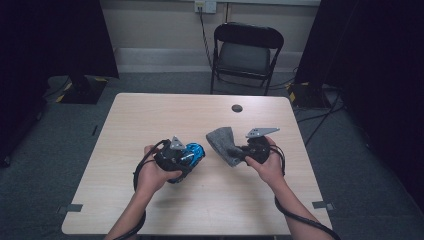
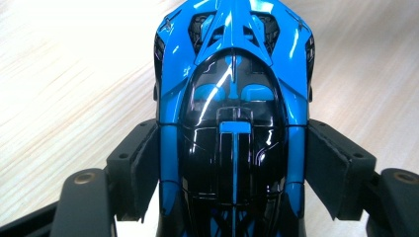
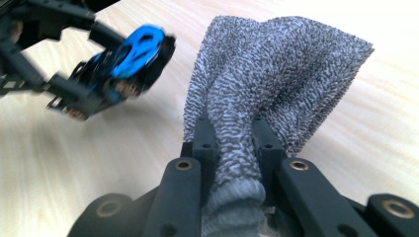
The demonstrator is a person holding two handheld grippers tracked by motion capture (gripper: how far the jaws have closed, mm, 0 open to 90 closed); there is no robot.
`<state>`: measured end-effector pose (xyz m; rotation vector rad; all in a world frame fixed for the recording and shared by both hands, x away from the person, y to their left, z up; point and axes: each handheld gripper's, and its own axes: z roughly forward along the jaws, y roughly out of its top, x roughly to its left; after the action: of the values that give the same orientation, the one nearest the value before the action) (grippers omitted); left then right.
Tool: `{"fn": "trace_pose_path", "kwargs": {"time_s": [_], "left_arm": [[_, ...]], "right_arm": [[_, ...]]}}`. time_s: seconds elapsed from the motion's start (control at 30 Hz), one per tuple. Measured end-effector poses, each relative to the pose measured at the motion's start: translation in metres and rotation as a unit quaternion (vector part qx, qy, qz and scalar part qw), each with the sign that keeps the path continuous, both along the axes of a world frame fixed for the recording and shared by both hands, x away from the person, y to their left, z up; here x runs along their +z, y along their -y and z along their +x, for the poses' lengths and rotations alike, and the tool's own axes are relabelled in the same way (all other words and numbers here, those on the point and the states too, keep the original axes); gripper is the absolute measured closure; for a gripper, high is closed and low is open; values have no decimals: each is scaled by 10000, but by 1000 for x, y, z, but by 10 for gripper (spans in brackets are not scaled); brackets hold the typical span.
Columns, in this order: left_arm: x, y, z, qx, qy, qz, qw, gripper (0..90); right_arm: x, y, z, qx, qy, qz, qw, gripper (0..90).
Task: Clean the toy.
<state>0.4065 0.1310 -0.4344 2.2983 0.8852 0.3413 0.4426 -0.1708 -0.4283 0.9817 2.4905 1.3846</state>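
My left gripper [image 1: 192, 156] has the blue toy car [image 2: 232, 113] clamped by its flanks between both pads, lifted just off the table [image 1: 150, 115]. To its right, my right gripper [image 3: 232, 133] pinches a bunched grey cloth [image 3: 276, 69], which fans out beyond the jaws. I judge wiping is in hand; next I must bring cloth onto the car's shiny roof.

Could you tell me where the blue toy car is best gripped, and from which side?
Across its flanks at mid-body, coming from the rear along its length, as the left gripper does: the blue toy car is long and narrow, with near-parallel sides for the pads.
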Motion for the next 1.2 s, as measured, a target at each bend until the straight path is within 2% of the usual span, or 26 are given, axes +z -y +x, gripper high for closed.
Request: {"fn": "trace_pose_path", "kwargs": {"time_s": [0.3,0.57,0.7,0.93,1.2], "left_arm": [[1,11,-4,-201,-20,-54,9998,282],[-3,8,-2,-179,-61,91,9998,281],[-2,5,-1,-164,-48,75,9998,282],[0,-2,1,-29,7,1,10000,281],[-2,-13,5,188,-44,-25,9998,281]], "right_arm": [[7,-21,14,213,8,-56,9998,772],[3,-38,5,666,15,-54,9978,771],[3,-41,0,850,40,-104,9963,772],[-1,-37,-11,1016,43,-43,9948,772],[-16,-20,-24,932,-83,49,9956,771]]}}
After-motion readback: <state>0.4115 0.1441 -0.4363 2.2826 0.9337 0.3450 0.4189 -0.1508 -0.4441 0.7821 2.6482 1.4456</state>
